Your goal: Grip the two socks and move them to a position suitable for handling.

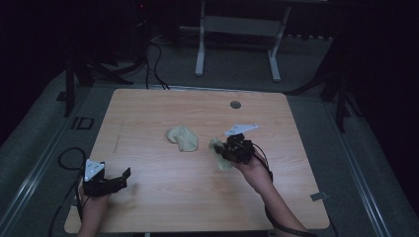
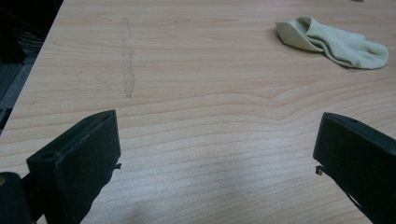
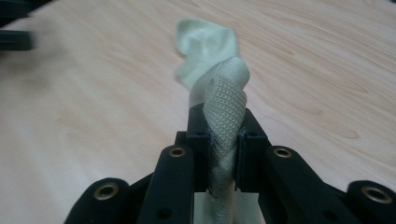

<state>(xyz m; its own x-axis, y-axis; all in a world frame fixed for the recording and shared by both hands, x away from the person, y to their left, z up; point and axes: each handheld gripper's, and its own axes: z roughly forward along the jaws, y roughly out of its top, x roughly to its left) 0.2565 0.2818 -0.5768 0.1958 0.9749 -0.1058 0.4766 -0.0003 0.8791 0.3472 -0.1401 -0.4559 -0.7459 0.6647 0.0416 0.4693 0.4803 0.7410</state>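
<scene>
Your left tool sits low at the worktop's near left edge, jaws wide and empty. Its own view shows the loose sock lying flat mid-worktop. Your right tool holds the second sock above the wood; its view shows the ribbed fabric pinched tight between narrow jaws.

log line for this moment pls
right gripper: shut on held sock | left gripper: open, nothing between jaws | second sock: on table
</scene>
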